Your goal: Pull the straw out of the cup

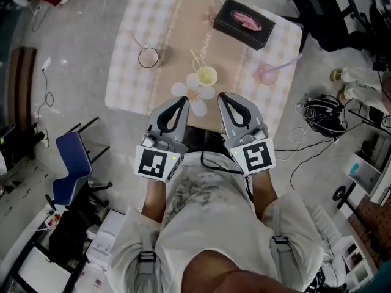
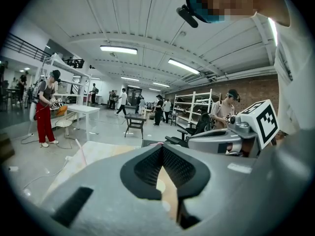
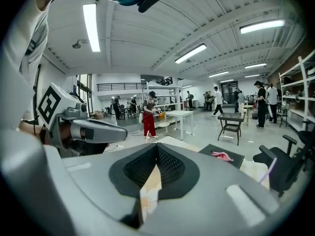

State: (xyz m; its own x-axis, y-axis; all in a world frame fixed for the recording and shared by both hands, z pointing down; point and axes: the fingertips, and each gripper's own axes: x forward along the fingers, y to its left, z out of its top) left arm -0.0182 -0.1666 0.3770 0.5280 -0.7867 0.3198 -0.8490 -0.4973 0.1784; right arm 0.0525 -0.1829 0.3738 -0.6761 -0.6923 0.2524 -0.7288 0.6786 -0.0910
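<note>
Three cups stand on the checked tablecloth (image 1: 131, 78): a clear dark-rimmed cup (image 1: 148, 57) at the left, a yellow cup (image 1: 207, 76) in the middle and a pink cup (image 1: 266, 74) at the right. Each has a straw leaning in it; the pink cup's purple straw (image 3: 269, 170) also shows in the right gripper view. My left gripper (image 1: 183, 100) (image 2: 161, 148) and right gripper (image 1: 223, 96) (image 3: 156, 145) hover side by side over the table's near edge, short of the yellow cup. On both, the jaw tips meet with nothing between them.
A black box (image 1: 244, 22) with a pink item on it lies at the table's far right. A blue chair (image 1: 70, 166) stands on the left floor, a black chair (image 1: 324, 14) at the far right, and cables (image 1: 317, 118) lie right of the table. People walk in the hall behind.
</note>
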